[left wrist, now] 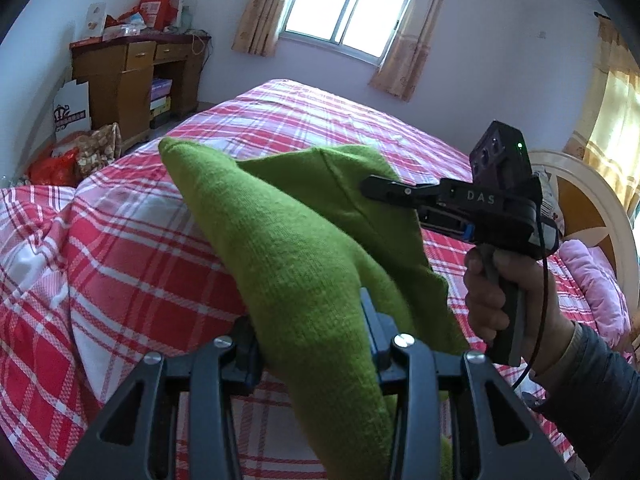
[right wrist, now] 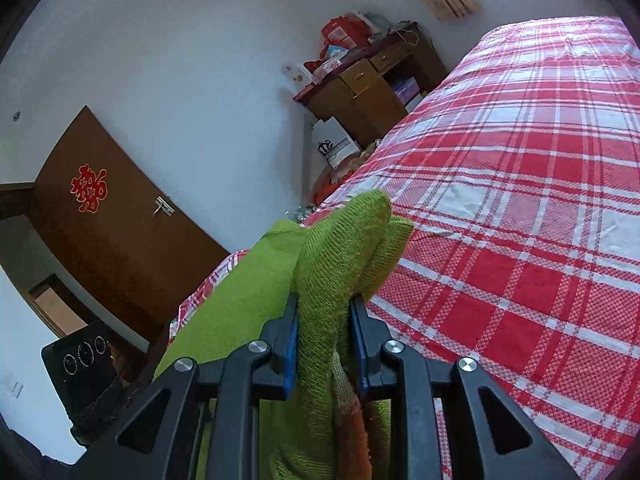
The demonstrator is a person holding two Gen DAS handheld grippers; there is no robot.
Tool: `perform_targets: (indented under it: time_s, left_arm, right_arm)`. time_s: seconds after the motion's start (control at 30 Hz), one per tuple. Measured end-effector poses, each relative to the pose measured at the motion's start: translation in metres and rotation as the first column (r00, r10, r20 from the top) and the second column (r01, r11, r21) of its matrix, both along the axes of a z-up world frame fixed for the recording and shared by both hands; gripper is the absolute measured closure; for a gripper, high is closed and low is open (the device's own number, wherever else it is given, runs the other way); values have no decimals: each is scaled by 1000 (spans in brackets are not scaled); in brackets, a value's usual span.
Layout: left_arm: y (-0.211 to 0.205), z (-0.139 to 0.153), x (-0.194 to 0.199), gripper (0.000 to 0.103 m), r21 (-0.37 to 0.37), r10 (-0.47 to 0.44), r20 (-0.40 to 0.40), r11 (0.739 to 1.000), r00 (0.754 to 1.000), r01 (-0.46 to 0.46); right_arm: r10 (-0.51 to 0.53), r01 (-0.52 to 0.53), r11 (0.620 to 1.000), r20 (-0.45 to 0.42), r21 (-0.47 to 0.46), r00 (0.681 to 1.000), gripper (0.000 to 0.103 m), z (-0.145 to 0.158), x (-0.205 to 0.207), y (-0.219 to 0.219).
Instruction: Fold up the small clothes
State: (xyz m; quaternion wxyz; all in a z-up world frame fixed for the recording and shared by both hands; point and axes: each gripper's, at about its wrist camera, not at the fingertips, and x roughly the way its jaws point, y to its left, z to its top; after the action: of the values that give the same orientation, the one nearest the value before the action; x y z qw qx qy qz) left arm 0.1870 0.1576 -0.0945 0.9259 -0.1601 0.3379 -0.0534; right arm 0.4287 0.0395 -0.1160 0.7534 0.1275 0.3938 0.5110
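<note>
Holding the green knitted garment [left wrist: 304, 248] up off the bed [left wrist: 132, 216], both tools have a share of it, so the step in hand looks like the lift before a fold rather than the fold itself. Starting on the left, the left gripper [left wrist: 316, 344] is clamped on a thick bunch of the knit, which rises from between its fingers to a rounded point above the red and white checked cover. Further right, the cloth spreads into a broader flap, and the right gripper [left wrist: 374, 190] bites into its edge, held in the person's right hand [left wrist: 508, 292]. The right wrist view confirms it: those fingers are closed on a doubled fold of green knit [right wrist: 340, 264], with an orange patch showing low in the bundle. Next, I judge, the garment must be spread flat on the bed with both grips drawn apart, keeping the knit taut enough not to bunch.
</note>
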Motion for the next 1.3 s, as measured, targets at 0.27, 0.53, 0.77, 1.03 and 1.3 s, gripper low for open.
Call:
perform_targets:
  time_s: [0.27, 0.53, 0.77, 1.03, 1.3]
  left_arm:
    - [8, -14, 2, 53, -17, 27, -51, 999, 998, -28]
    - [4, -25, -1, 36, 35, 69, -98, 997, 993, -66]
    - [7, -29, -2, 17, 77, 117, -103, 991, 988, -109]
    - [16, 19, -21, 2, 110, 211, 68, 970, 975, -217]
    - [29, -25, 8, 0, 201, 290, -81, 942, 953, -270]
  right_arm:
    - [-28, 28, 1000, -31, -5, 999, 80, -10, 11, -2]
    - [-81, 80, 997, -67, -18, 994, 80, -26, 22, -10]
    - [-105, 101, 994, -99, -47, 989, 80, -38, 29, -12]
    - [-195, 198, 978, 52, -64, 979, 70, -3, 3, -26]
    - [8, -1, 998, 112, -68, 994, 58, 17, -73, 1]
